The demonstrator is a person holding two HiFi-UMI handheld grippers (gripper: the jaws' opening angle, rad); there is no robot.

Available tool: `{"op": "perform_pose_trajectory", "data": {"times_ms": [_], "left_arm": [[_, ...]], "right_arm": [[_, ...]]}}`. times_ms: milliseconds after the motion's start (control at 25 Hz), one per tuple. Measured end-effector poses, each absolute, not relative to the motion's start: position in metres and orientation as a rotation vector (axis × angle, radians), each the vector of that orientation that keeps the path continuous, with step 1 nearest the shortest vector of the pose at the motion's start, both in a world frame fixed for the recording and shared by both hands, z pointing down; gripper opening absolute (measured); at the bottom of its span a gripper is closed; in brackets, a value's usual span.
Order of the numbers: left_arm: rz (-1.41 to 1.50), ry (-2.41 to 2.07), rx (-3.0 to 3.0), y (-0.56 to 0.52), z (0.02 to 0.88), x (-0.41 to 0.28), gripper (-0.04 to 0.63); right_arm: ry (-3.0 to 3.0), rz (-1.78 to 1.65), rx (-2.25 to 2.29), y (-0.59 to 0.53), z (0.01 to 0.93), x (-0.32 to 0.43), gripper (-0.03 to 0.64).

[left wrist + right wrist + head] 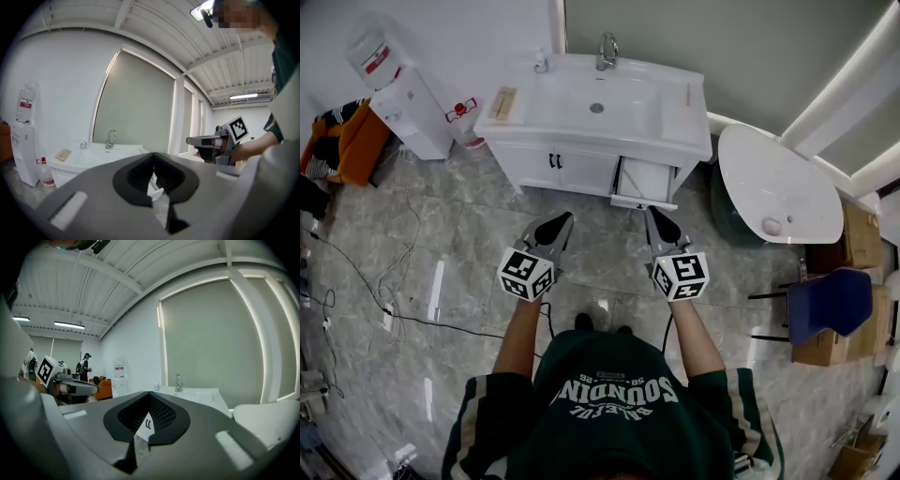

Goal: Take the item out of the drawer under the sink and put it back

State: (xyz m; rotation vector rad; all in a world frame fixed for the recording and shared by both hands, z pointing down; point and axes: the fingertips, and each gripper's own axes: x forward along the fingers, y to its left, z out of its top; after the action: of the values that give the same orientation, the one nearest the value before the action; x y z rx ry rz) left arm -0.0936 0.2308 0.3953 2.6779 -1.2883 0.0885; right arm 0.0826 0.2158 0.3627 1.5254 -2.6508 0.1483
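Note:
A white sink vanity (600,117) with a faucet (607,49) stands against the wall ahead of me. Its right-hand drawer (645,181) is pulled out a little, and no item shows inside it. My left gripper (555,228) and right gripper (661,227) are held side by side over the floor, short of the vanity, both pointing at it. Each has its jaws shut with nothing between them. In the left gripper view the sink (98,154) lies beyond the closed tips (152,154). The right gripper view shows the same past its tips (149,392).
A water dispenser (394,94) and a red-capped bottle (469,131) stand left of the vanity, with an orange sofa (342,141) further left. A white tub (773,187), a blue chair (830,305) and cardboard boxes (861,234) are at the right. Cables (356,272) run across the floor.

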Motion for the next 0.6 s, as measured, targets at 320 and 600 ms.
{"op": "perform_pose_trajectory", "data": {"times_ms": [320, 600], "left_arm": [[0.091, -1.256, 2.695, 0.225, 0.399, -0.114, 0.051], [0.085, -1.239, 2.695, 0.221, 0.404, -0.136, 0.051]], "right_arm": [[-2.633, 0.202, 1.594, 0.210, 0.369, 0.070, 0.002], [-2.608, 0.210, 1.599, 0.211, 0.379, 0.047, 0.002]]}}
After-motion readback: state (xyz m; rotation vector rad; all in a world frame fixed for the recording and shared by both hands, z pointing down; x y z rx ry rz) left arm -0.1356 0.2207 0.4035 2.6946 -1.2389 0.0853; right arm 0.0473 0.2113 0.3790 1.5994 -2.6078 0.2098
